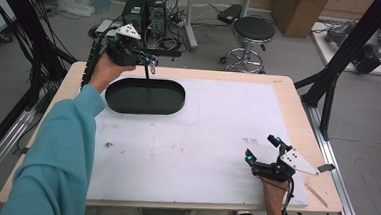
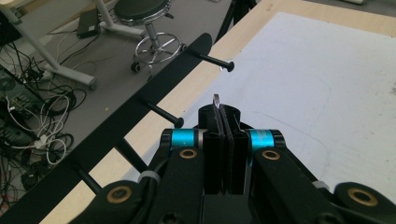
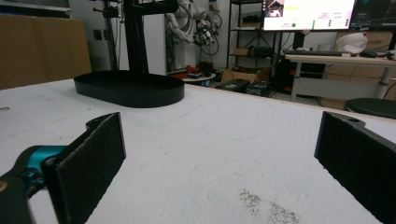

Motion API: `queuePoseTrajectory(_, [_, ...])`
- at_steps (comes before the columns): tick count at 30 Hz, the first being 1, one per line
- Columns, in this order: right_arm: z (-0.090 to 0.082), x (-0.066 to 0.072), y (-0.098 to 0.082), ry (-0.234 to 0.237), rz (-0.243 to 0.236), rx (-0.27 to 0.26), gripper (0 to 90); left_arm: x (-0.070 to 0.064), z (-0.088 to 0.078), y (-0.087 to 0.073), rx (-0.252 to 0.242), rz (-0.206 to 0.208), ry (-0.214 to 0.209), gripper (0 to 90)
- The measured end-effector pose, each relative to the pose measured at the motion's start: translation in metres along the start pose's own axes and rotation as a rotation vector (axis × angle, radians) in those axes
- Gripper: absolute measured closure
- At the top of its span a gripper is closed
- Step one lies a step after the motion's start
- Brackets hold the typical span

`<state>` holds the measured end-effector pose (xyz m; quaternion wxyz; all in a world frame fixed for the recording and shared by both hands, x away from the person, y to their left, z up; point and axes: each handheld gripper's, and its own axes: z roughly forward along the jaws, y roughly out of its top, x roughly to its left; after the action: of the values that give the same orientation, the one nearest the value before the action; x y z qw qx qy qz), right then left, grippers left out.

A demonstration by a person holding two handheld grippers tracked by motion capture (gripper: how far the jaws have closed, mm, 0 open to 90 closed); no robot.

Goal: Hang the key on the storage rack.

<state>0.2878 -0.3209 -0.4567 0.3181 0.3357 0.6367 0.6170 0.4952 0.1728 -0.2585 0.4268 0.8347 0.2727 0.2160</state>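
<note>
While the left gripper (image 1: 152,65) hovers at eleven o'clock above the black oval metal stand (image 1: 145,96), its jaws are pressed together on a thin silvery metal piece (image 2: 216,99) just beside a black peg (image 2: 213,60). At five o'clock on the white table mat (image 1: 217,134), the right gripper (image 1: 262,148) rests with jaws spread, holding nothing.

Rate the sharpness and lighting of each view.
High view: even, soft light, slightly grainy, faint shadow inside the black tray. Left gripper view: the shut left hand-held gripper is crisp, floor cables behind softer. Right gripper view: the right hand-held gripper pads are blurred up close, while the monitor glares white.
</note>
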Motion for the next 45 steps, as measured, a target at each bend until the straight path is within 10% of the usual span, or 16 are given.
queuePoseTrajectory(38, [0.000, 0.000, 0.000, -0.002, 0.007, 0.002, 1.1, 0.019, 0.024, -0.011, -0.002, -0.067, 0.082, 88.0])
queuePoseTrajectory(45, [0.000, 0.000, 0.000, 0.000, 0.002, -0.003, 1.1, 0.016, 0.029, -0.011, -0.017, -0.063, 0.159, 86.8])
